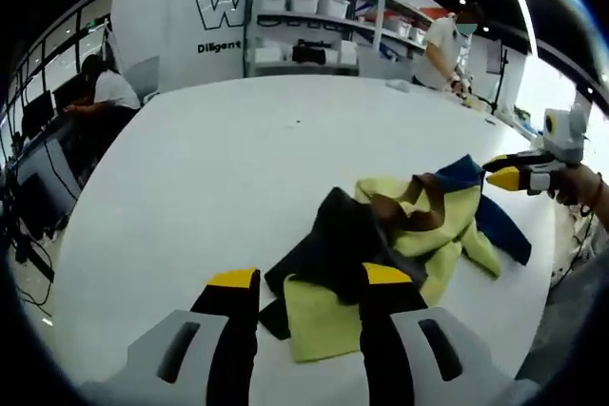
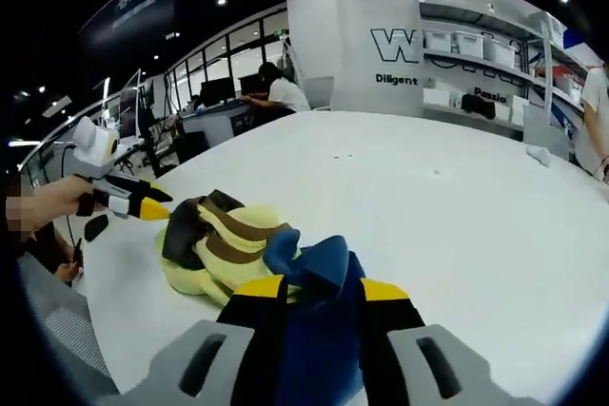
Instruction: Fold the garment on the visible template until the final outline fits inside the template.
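The left gripper (image 1: 310, 278) hovers with its yellow-tipped jaws parted and empty above the near edge of a crumpled garment (image 1: 400, 235), a heap of pale yellow, black, brown and blue cloth lying on the white worktop (image 1: 219, 168). The right gripper (image 2: 323, 288), jaws likewise spread, sits low over the blue part of the same garment (image 2: 243, 249), the cloth bunched between and just beyond the tips; whether they touch it cannot be told. Each gripper appears at the garment's far side in the other's view, held in a person's hand (image 2: 48, 204). Beyond the worktop stand white shelves (image 1: 304, 21) of bins against a lettered wall, with a seated person (image 1: 107, 92) at a desk on the left.
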Tool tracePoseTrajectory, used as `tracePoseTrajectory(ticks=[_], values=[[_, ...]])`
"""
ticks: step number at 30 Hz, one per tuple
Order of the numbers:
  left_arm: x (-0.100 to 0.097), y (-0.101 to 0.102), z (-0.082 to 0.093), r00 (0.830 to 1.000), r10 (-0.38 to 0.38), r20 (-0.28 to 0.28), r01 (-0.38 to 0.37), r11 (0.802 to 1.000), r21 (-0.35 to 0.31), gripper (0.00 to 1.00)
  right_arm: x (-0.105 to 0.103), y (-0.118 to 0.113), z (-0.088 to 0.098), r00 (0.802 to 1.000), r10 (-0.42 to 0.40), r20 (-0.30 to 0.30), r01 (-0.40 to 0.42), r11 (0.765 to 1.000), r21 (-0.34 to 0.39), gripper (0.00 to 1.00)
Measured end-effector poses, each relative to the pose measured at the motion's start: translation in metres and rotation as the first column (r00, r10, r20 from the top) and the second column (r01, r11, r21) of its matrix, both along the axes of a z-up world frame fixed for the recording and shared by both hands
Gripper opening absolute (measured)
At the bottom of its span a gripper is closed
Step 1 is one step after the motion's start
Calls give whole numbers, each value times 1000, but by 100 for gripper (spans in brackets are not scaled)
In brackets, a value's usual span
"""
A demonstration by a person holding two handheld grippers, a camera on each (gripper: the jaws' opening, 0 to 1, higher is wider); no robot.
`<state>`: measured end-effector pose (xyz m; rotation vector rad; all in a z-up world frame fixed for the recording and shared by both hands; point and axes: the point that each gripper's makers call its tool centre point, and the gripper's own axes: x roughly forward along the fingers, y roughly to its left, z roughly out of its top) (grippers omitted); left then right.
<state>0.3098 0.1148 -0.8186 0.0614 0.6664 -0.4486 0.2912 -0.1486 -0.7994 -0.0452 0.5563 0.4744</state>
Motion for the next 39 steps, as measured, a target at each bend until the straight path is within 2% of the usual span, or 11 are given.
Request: tracePoseTrajectory(ticks=[5, 9, 16, 18, 23, 26, 32, 34, 35, 39], values=[[7, -8, -12, 1000, -24, -16, 24, 1000, 4, 36, 4, -1, -7, 1000, -8, -6, 8, 1000, -13, 13], [9, -10, -22, 999, -33, -43, 33, 999, 3, 32, 6, 1, -12, 1000, 1, -11, -1, 1000, -22, 10], [10, -15, -28, 997, -52, -52, 53, 999, 7, 25, 9, -3, -17, 1000, -9, -14, 8, 999, -47, 0], [10, -14, -29, 997, -48, -54, 49, 999, 13, 23, 10, -4, -17, 1000, -8, -7, 7, 998, -59, 0], [10, -16, -27, 997, -56, -49, 56, 998, 5, 14, 10, -6, -18, 1000, -14, -11, 13, 997, -75, 0], [8, -17, -25, 997, -55, -61, 54, 998, -19, 3, 9, -5, -17, 1000, -9, -12, 8, 997, -80, 0], [5, -16, -14, 998, -53, -24, 52, 999, -10, 1, 7, -7, -12, 1000, -5, -7, 4, 995, -97, 0], [9, -9, -2, 999, -34, 34, 33, 999, 14, 1, 6, -9, -10, 1000, -9, -8, 9, 995, -96, 0], [9, -7, 2, 999, -31, 44, 31, 999, 13, 1, 5, -9, -8, 1000, -11, -5, 10, 995, -94, 0], [8, -3, 14, 999, -19, 51, 20, 1000, -18, 1, 4, -9, -5, 1000, -9, 3, 10, 995, -95, 0]])
